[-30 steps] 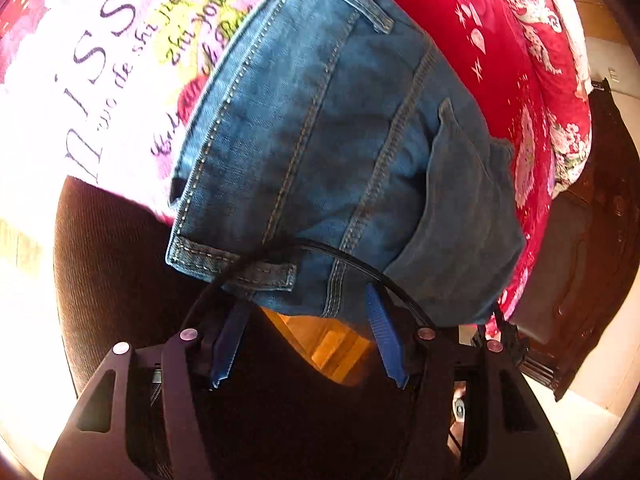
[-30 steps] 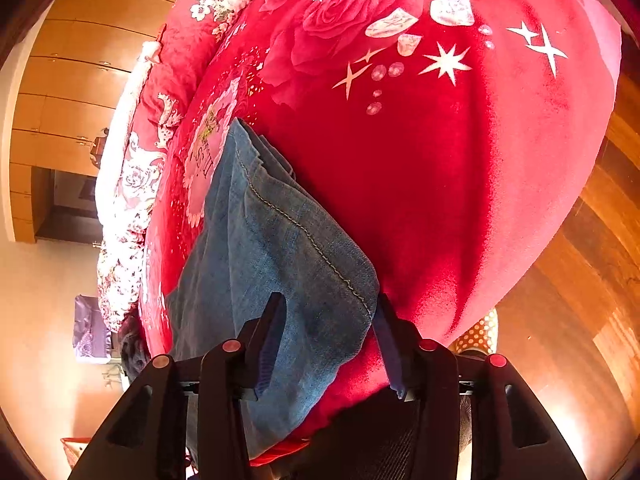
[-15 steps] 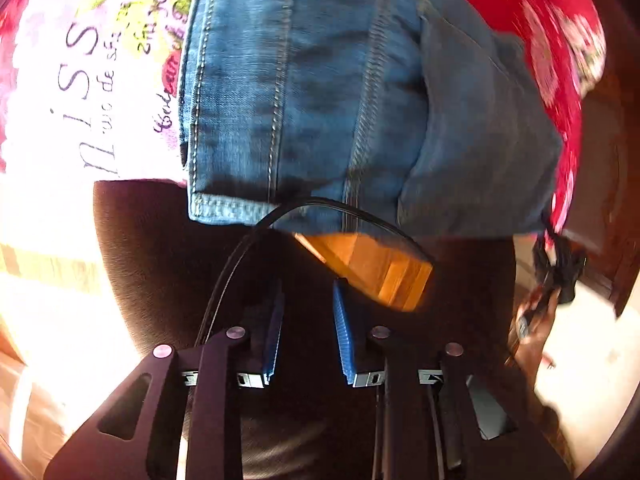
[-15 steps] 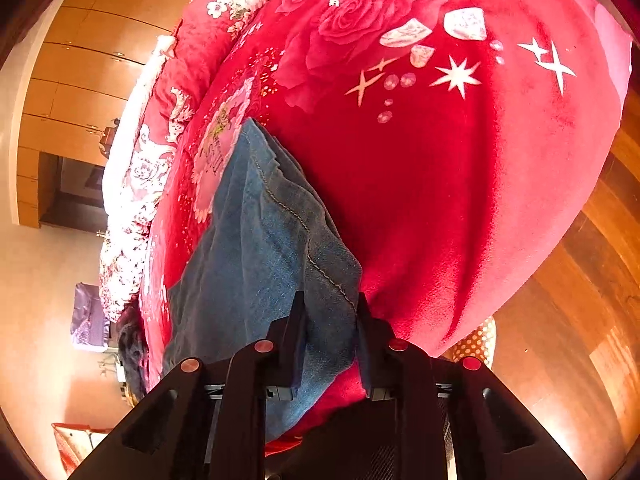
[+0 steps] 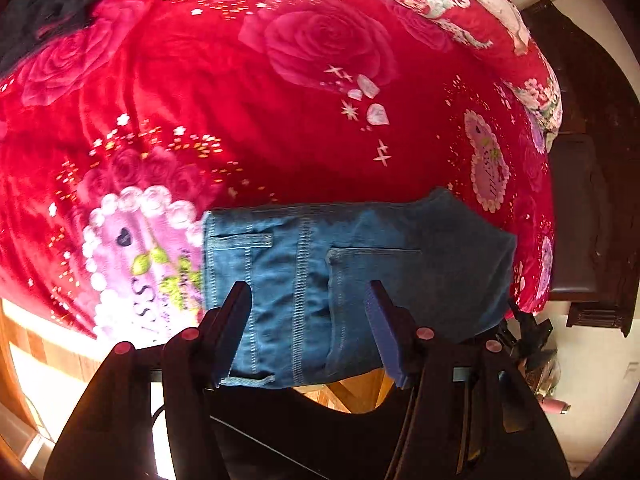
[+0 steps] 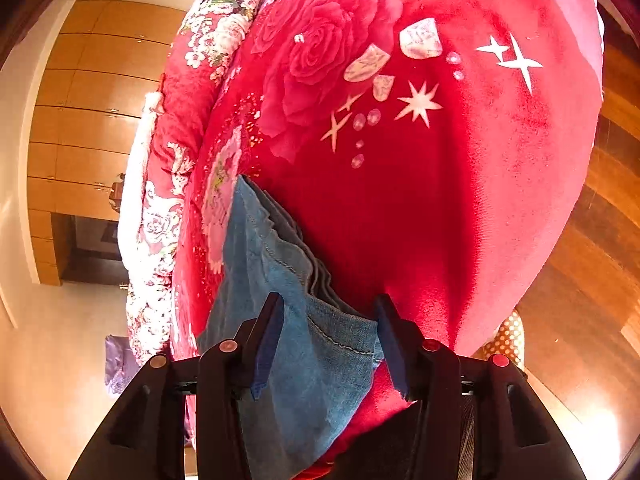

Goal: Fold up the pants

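The blue jeans (image 5: 400,232) lie folded in a compact stack at the near edge of a red rose-print blanket (image 5: 280,120), part of them overhanging the edge. My left gripper (image 5: 308,286) hovers above them, pointing steeply down, its jaws opening with no pad on the denim. In the right wrist view the stacked layers of the jeans (image 6: 256,248) run away from me. My right gripper (image 6: 330,299) straddles their near corner. Its jaws are opening too, and the denim sits between them unpressed.
The bed drops off to a wooden floor (image 6: 592,248) on the right. Dark wooden furniture (image 5: 592,200) stands past the bed's far side. A dark garment (image 5: 52,4) lies at the blanket's top left. Wooden wardrobe doors (image 6: 92,92) fill the background.
The left gripper narrowed, then widened again and rose away from the jeans, so the whole folded stack now shows. The right gripper narrowed on the corner and widened again, staying in place.
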Available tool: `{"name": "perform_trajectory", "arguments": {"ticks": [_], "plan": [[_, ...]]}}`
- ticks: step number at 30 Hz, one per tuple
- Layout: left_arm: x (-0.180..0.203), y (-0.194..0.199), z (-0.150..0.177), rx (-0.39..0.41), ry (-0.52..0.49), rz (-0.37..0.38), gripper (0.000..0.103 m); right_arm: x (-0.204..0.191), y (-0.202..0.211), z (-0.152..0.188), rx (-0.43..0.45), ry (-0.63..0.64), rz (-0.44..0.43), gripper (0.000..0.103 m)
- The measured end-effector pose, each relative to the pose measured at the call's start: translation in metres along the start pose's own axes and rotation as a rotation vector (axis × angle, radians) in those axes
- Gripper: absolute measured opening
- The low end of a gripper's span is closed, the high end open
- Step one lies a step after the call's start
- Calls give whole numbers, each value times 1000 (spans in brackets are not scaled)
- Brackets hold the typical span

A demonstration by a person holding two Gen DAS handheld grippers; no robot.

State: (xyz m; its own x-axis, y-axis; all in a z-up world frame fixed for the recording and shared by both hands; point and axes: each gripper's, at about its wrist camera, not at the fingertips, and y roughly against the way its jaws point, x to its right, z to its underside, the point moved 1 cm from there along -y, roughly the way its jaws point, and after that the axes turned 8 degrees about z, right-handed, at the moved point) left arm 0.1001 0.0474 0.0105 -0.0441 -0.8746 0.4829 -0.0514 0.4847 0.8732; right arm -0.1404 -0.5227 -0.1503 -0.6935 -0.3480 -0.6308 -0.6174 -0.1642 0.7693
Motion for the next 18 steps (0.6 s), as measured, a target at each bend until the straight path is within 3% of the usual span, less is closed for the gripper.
{"name": "perform_trajectory", "arguments": {"ticks": [4, 10, 14, 18], "plan": [[89, -72, 7, -149, -183, 6, 57, 11, 12, 11, 69, -78, -15, 49], [219, -155, 10, -292, -450, -22, 57, 15, 3, 23, 47, -112, -67, 55], [288, -205, 1, -355, -550, -48, 57, 0, -4, 23, 55, -62, -136, 55], [343, -258, -10, -429, -596, -70, 57, -2, -13, 26, 76, -60, -146, 55]]}}
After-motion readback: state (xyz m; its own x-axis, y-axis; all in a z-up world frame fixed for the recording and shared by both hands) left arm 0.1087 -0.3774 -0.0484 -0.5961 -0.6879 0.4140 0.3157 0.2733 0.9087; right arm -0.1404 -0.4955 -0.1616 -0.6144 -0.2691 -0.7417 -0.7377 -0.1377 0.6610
